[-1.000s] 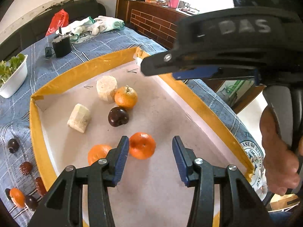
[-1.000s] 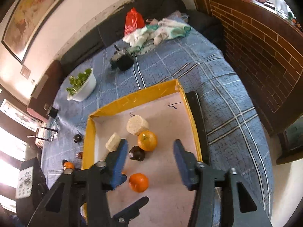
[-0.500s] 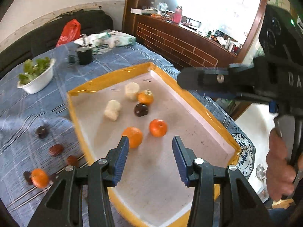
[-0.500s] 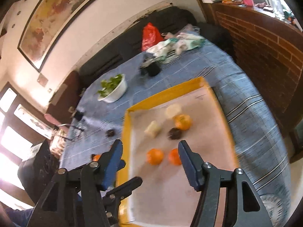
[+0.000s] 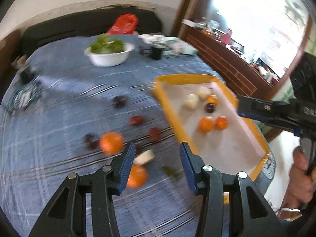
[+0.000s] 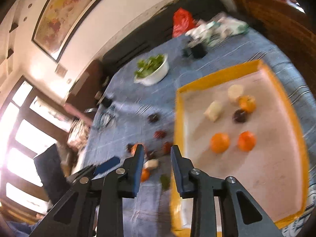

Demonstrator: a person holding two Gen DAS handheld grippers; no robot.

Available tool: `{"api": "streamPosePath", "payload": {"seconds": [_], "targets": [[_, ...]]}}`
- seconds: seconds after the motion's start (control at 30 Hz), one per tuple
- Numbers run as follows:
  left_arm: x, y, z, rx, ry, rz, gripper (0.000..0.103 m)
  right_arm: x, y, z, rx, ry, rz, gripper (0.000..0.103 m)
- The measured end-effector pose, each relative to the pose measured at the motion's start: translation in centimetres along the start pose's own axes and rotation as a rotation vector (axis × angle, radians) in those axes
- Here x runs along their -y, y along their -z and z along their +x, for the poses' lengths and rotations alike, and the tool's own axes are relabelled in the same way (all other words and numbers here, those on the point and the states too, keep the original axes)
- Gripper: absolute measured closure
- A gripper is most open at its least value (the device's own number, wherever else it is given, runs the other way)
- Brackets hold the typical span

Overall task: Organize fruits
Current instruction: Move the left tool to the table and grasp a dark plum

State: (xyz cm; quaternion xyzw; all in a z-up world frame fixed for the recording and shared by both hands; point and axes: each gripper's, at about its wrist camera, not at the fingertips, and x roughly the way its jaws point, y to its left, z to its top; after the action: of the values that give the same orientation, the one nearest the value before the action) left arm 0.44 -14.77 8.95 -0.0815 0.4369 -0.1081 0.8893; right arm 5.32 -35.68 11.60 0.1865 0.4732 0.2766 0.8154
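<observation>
We hold both claws empty above the tabletop (image 5: 59,90), jaws apart on each. The left claw (image 5: 157,165) points down at the loose fruit on the blue cloth outside the yellow-rimmed tray (image 5: 169,106): an orange (image 5: 137,175) sits just below its left jaw, a pale chunk (image 5: 145,157) lies between the jaws, and another orange (image 5: 111,142) rests a little farther out toward the tabletop's far edge. The right claw (image 6: 156,169) hovers at the tray's (image 6: 178,122) left rim, with the same orange (image 6: 145,174) showing beside its left jaw. We judge the left claw nearer and better lined up for the pick; the tray lies to its right.
</observation>
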Motion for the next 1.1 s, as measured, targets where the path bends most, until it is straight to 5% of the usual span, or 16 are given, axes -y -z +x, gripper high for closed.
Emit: {"api": "streamPosePath", "payload": {"seconds": [0.3,0.57,0.8,1.1], "targets": [[-7.5,1.5,-0.9,-0.018,-0.094,-0.138,0.057,-3.2,2.3,4.5,-0.159,0.088,-0.098,0.072],[-10.5,0.7,1.2,-0.076,-0.076,-0.130,0.057,-4.6,4.5,6.4,-0.217,0.135,-0.128,0.072],[-10.2,-1.0,4.3,-0.128,-0.039,0.035,0.069,-4.4,5.2,5.6,-0.199,0.167,-0.108,0.071],[-9.0,-1.2,7.2,-0.209,-0.010,0.311,0.069,-3.9,5.8,4.6,-0.181,0.195,-0.070,0.071]]}}
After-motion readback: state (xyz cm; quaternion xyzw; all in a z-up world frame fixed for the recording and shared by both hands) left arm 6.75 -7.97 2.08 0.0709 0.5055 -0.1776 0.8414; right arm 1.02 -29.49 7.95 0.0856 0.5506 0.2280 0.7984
